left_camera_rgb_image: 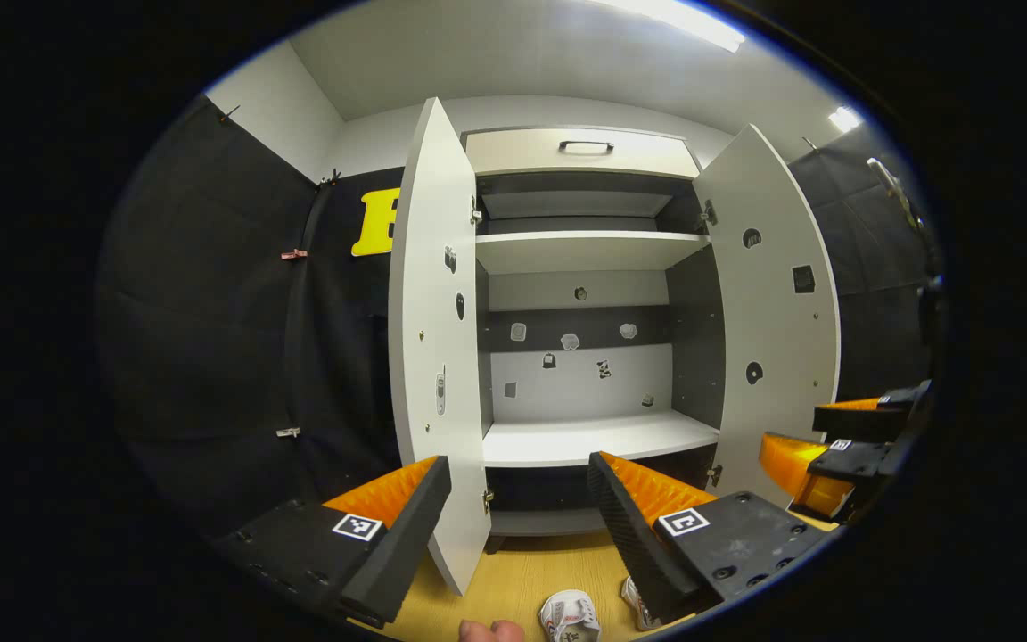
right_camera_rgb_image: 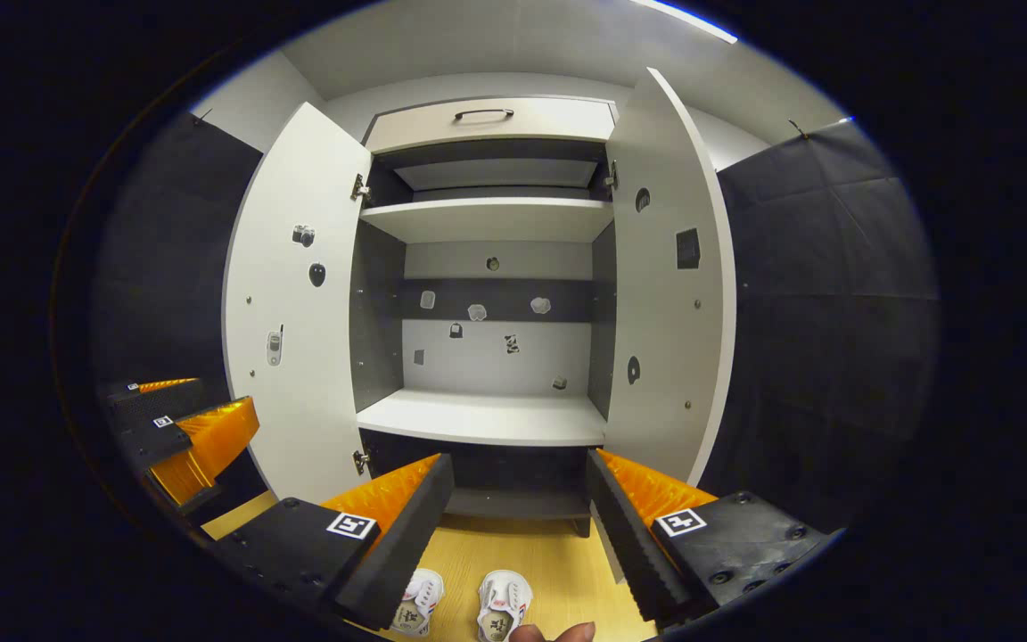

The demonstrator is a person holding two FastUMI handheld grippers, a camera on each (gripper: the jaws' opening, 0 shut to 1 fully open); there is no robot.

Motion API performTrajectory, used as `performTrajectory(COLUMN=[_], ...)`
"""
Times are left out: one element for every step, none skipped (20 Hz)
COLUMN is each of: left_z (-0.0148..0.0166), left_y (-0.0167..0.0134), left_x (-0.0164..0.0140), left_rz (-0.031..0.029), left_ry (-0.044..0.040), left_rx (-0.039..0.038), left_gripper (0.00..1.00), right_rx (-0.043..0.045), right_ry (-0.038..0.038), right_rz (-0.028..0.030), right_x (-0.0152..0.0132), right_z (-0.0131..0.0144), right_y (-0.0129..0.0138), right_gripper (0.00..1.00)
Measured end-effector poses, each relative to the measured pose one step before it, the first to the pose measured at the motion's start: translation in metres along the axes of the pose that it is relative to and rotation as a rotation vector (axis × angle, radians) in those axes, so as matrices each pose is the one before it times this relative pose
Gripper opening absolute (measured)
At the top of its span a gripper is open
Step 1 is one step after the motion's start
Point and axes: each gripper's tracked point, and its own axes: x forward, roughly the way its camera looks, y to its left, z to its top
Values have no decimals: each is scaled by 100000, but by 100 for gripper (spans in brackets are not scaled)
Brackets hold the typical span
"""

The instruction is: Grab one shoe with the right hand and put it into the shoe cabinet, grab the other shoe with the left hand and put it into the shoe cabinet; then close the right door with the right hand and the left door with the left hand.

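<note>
Two small white shoes stand side by side on the wooden floor in front of the cabinet: one shoe (right_camera_rgb_image: 504,604) and the other shoe (right_camera_rgb_image: 418,602) in the right gripper view, and again as a shoe (left_camera_rgb_image: 569,615) and a partly hidden shoe (left_camera_rgb_image: 634,603) in the left gripper view. The shoe cabinet (left_camera_rgb_image: 580,267) (right_camera_rgb_image: 488,259) stands with its left door (left_camera_rgb_image: 435,357) (right_camera_rgb_image: 295,303) and right door (left_camera_rgb_image: 768,312) (right_camera_rgb_image: 669,267) swung wide. My left gripper (left_camera_rgb_image: 518,517) is open above the floor, nothing between its fingers. My right gripper (right_camera_rgb_image: 518,517) is open too, above the shoes.
The cabinet's lower shelf (right_camera_rgb_image: 482,417) and upper shelf (right_camera_rgb_image: 487,218) are bare; a drawer with a dark handle (right_camera_rgb_image: 483,113) sits on top. Black cloth walls flank the cabinet. A fingertip (left_camera_rgb_image: 488,631) shows at the bottom edge. The right gripper (left_camera_rgb_image: 843,446) appears at the right of the left gripper view.
</note>
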Motion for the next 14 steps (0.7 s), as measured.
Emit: performTrajectory(left_z=[9, -114, -21, -200, -123, -411, -307, -316, -189, -199, -139, -360, -222, -345], left_y=[98, 136, 57, 175, 130, 119, 55, 117, 96, 136, 120, 4, 74, 136], left_x=[-75, -130, -141, -157, -134, -159, -150, -177, -155, -108, -158, -66, -135, -122], left_rz=[50, -46, 5, 150, 119, -8, -197, -102, -90, 2, -76, -282, -98, 131], left_ry=[-186, -279, -226, -78, 196, 495, 689, 455, 162, -238, 1, 308, 506, 567], left_rx=[201, 164, 196, 298, 222, 35, -80, -128, -104, 162, 158, 219, 296, 89], left_gripper=[96, 96, 96, 96, 96, 96, 96, 96, 96, 96, 96, 96, 96, 96], right_rx=[939, 926, 994, 1071, 606, 65, -341, -502, -203, 134, 340, 490, 647, 648], right_ry=[2752, 2914, 3233, 3484, 3219, 3201, 3431, 3884, 4050, 3798, 3438, 3025, 3123, 3193], right_rz=[980, 734, 631, 832, 631, 325, 566, 1316, 1168, 1017, 379, 30, 1028, 1282], right_x=[30, 76, 156, 139, 193, 189, 57, 137, 103, 253, 340, 365, 471, 424], right_z=[-1227, -1348, -1454, -1623, -1605, -1740, -1825, -1936, -1967, -1910, -1767, -1719, -1693, -1626], right_y=[230, 154, 99, 213, 172, 45, 98, 285, 222, 154, 31, -112, 121, 112], right_gripper=[98, 98, 98, 98, 98, 98, 98, 98, 98, 98, 98, 99, 98, 98])
